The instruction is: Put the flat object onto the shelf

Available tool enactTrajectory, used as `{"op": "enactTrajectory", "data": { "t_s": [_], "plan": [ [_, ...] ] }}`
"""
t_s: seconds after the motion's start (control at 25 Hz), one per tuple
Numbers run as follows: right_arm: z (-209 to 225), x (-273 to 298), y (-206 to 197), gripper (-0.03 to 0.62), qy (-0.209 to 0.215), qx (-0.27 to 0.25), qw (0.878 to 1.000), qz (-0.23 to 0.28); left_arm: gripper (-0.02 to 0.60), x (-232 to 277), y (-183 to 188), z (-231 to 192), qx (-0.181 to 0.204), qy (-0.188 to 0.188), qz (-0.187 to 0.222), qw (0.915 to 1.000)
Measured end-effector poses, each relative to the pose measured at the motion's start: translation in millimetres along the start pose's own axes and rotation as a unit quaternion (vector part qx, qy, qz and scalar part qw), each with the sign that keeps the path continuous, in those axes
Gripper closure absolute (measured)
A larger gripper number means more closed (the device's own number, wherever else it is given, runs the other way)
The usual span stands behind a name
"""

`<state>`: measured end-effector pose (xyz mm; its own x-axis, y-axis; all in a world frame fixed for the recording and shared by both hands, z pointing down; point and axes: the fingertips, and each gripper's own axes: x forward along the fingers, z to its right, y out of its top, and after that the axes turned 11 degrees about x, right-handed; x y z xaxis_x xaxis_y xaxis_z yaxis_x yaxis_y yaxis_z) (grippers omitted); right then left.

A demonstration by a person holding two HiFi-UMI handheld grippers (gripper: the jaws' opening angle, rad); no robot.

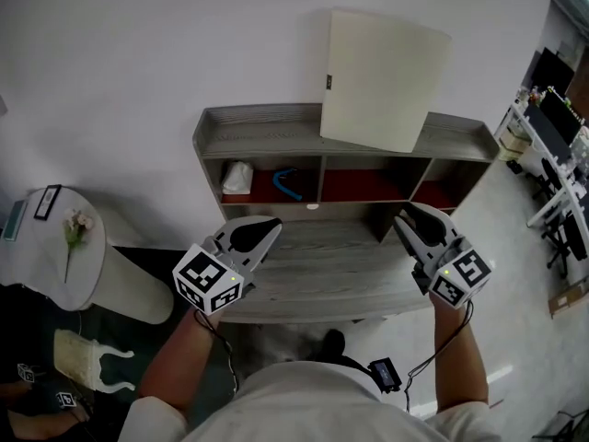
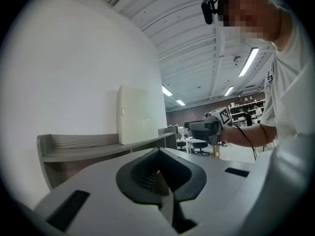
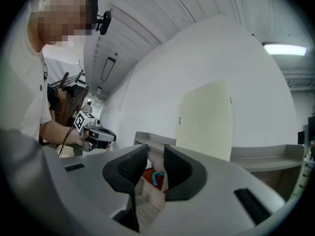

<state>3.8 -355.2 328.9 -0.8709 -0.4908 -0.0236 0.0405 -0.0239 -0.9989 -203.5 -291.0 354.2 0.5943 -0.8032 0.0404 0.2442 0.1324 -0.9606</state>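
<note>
Grey left tongs point(image 1: 275, 224) closed, empty; right tongs point(image 1: 405, 213) slightly apart, holding nothing

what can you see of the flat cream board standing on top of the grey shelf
The flat cream rectangular board is thin, with rounded corners and a smooth matte face, plain except for a small dark mark near its left edge. It stands on its lower edge on the top of the grey wood-grain shelf unit, right of centre, its back against the white wall. Nothing else touches it.
</note>
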Motion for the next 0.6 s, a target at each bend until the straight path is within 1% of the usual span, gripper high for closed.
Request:
{"op": "enactTrajectory", "data": {
  "t_s": [0.08,0.2,0.4,0.6],
  "plan": [
    [-20.8,-6.5,-8.8,0.514,-0.002,-0.005,1.0,-0.003,0.568,-15.8,-1.9,0.6,-0.001,0.006,0.0,1.0],
    [-44.8,-16.9,-21.4,0.542,-0.001,0.005,1.0,-0.007,0.568,-33.6,-2.9,4.0,-0.008,0.015,0.001,0.9998],
    [-68.1,-36.4,-31.1,0.568,0.007,0.019,1.0,-0.004,0.568,-49.9,1.4,23.1,-0.005,0.026,-0.001,0.9997],
    [-82.7,-60.5,-38.5,0.574,0.028,0.015,0.999,-0.014,0.567,-53.1,10.3,51.4,-0.005,0.036,-0.002,0.9993]
  ]
}}
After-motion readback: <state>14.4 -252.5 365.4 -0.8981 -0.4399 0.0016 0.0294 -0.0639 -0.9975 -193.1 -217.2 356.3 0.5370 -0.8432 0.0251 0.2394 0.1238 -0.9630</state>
